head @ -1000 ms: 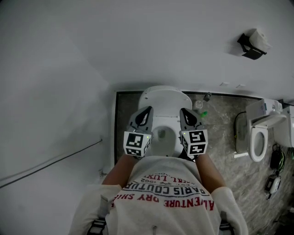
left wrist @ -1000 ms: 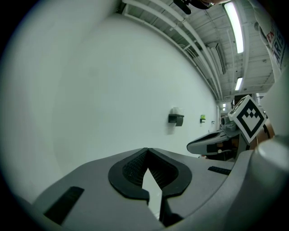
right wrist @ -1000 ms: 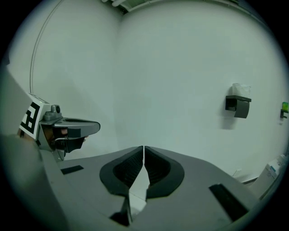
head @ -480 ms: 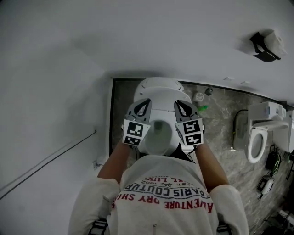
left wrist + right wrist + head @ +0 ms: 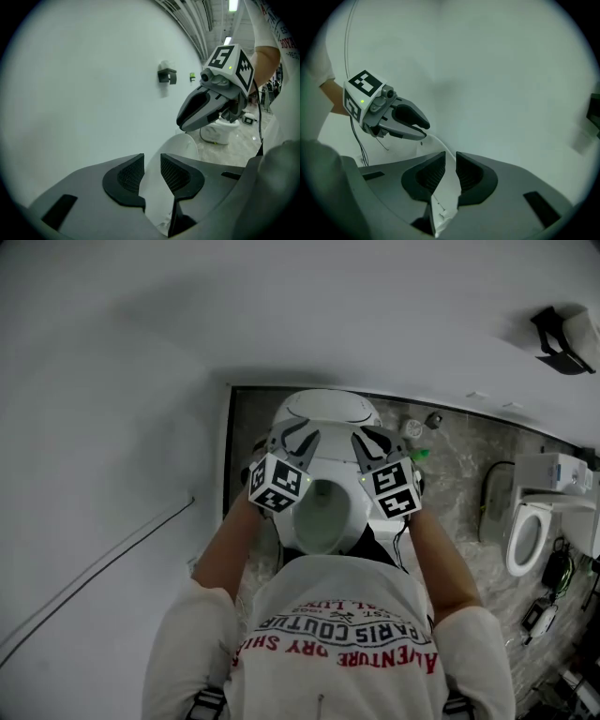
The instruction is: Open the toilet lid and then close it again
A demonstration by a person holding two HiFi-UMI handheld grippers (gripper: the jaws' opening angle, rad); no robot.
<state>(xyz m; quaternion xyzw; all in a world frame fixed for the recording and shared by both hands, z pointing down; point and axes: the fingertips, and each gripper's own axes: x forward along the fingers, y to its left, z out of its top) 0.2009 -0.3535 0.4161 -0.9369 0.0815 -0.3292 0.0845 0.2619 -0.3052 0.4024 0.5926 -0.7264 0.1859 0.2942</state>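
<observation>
The white toilet (image 5: 323, 517) stands against the wall with its bowl showing and its lid (image 5: 323, 407) raised toward the wall. Both grippers are at the lid's upper edge, one on each side. The jaws of my left gripper (image 5: 298, 439) have just been opening. In the left gripper view they (image 5: 152, 171) stand apart, and the lid (image 5: 180, 147) shows in the gap with no pad on it. My right gripper (image 5: 367, 442) is nearly closed. In the right gripper view its jaws (image 5: 450, 171) pinch the thin lid edge (image 5: 449, 194).
A second toilet (image 5: 525, 535) stands on the dark stone floor to the right. A paper holder (image 5: 562, 334) is fixed to the white wall. Small bottles (image 5: 412, 432) sit on the floor beside the toilet. A cable (image 5: 112, 554) runs along the left wall.
Both grippers have moved away from my body toward the wall and sunk lower, and their marker cubes have rolled outward. The lid now shows behind them as a wider oval.
</observation>
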